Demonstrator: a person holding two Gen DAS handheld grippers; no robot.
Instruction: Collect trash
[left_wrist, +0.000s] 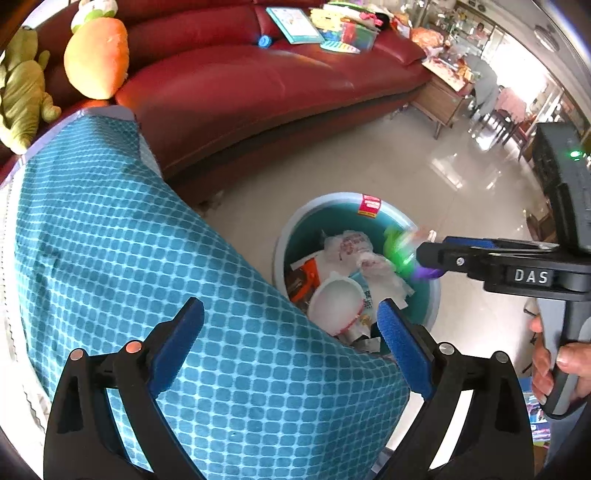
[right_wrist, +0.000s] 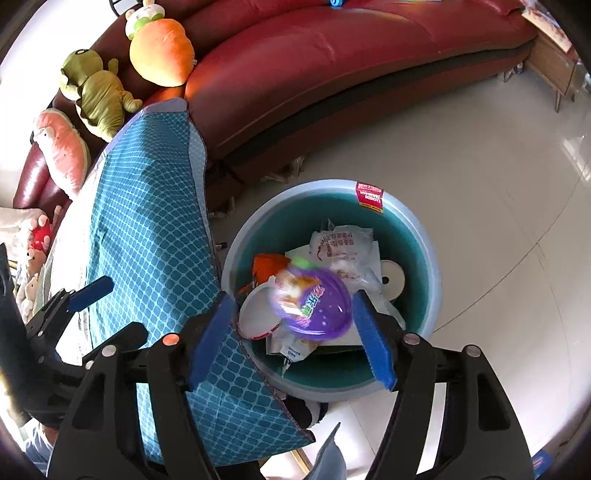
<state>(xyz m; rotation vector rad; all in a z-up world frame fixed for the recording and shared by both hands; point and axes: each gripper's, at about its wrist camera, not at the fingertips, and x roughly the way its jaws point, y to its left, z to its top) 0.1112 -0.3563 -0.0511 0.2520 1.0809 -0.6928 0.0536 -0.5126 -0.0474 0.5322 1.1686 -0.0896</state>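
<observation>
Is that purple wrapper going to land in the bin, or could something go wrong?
It probably lands inside, but:
1. The purple wrapper looks blurred between the right gripper's open fingers, above the bin's near side. It is light, so it might drift onto the floor.
2. The bin is already piled with trash, like the white bowl, so the wrapper could slide off.
3. The blue patterned cloth overlaps the rim in these views and might catch it.

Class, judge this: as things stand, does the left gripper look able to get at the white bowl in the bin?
Probably yes: the left gripper is open and empty, and the white bowl lies uncovered atop the bin, though the teal cushion crowds one side.
</observation>
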